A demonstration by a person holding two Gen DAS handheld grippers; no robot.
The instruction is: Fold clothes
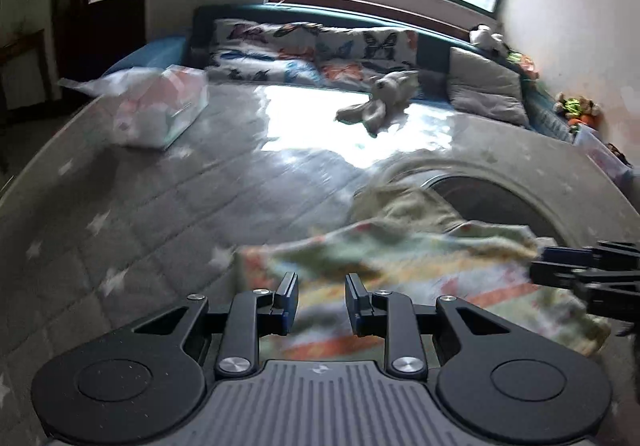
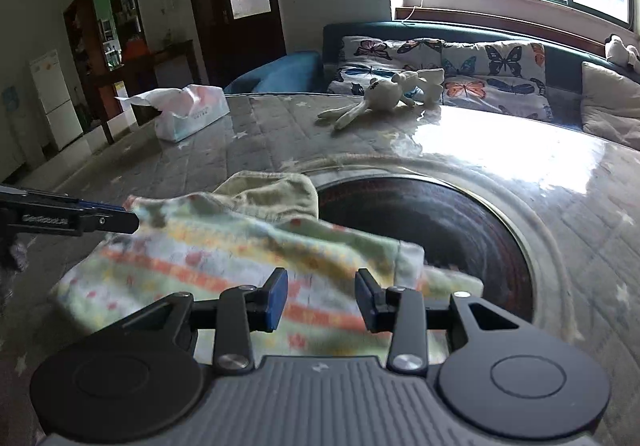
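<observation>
Cloth (image 1: 400, 270) patterned in pale green, orange and yellow stripes lies rumpled on a grey star-quilted table cover (image 1: 140, 214), in the lower centre of both views. In the left wrist view, going from the left: a tissue pack (image 1: 160, 110) sits at the upper left of the cover, a white stuffed rabbit (image 1: 376, 102) lies further right near the butterfly-print cushions (image 1: 312, 50), and a dark round inset (image 1: 492, 202) in the table shows at right, with the garment's plain cream part (image 1: 404, 206) touching its rim. The left gripper (image 1: 322, 298) fills the bottom of the frame, its jaws apart with nothing between them — the striped fabric shows through the gap, just beyond the blue pads. At the far right edge the right gripper (image 1: 538, 262) comes in sideways, its tips at the garment's corner; whether it grips there I cannot tell from this view.

In the right wrist view the left gripper (image 2: 132, 218) enters from the left edge, its tip at the cloth's upper left corner. The garment (image 2: 224, 246) spreads across the centre, blurred, its right edge lapping over the dark inset (image 2: 440, 222). The right gripper (image 2: 322, 296) stands spread at the bottom — empty, with fabric visible beneath the gap. The rabbit (image 2: 384, 94) lies in the upper middle.
</observation>
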